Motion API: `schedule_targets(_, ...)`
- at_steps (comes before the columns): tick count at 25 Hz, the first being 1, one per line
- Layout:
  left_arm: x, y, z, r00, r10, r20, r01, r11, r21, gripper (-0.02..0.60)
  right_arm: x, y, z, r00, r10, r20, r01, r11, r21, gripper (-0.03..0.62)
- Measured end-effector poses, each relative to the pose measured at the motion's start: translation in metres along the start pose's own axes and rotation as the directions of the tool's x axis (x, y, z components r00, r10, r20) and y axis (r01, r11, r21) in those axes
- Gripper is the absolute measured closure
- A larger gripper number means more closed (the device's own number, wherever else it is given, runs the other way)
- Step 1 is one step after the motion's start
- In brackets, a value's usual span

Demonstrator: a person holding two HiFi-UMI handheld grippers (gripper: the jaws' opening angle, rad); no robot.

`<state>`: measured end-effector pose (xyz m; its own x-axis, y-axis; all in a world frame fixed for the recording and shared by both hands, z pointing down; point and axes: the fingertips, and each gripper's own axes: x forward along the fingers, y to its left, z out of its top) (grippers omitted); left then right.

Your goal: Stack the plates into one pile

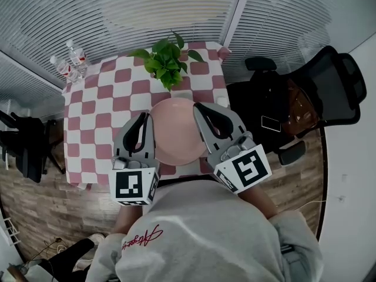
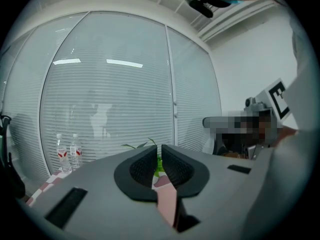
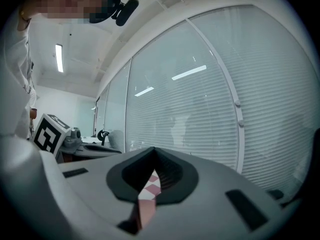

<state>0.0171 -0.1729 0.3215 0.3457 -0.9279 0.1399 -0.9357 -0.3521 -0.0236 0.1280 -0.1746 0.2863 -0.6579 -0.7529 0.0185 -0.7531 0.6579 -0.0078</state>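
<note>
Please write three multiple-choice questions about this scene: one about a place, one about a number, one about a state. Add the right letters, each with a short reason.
1. Where on the table does the potted plant stand?
A) at the far edge, beyond the pink plate
B) at the near edge
C) at the left edge

2. How many water bottles stand at the far left corner?
A) one
B) two
C) four

3. How is the left gripper?
A) wide open
B) shut on the plate
C) shut and empty

1 A: the head view shows it beyond the plate.
2 B: two bottles show there.
3 C: its own view shows jaws together, nothing gripped.
</note>
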Motion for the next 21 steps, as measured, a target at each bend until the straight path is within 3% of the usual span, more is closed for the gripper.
schedule_targets(21,-0.0065,-0.0019,0.0049,1.000,-0.019,0.008,0.018,1.000,0.018,0.543,-0.0073,-0.0026,0.0002,0.999,-0.036,-0.004,0.036,0.999,-0.006,0.585)
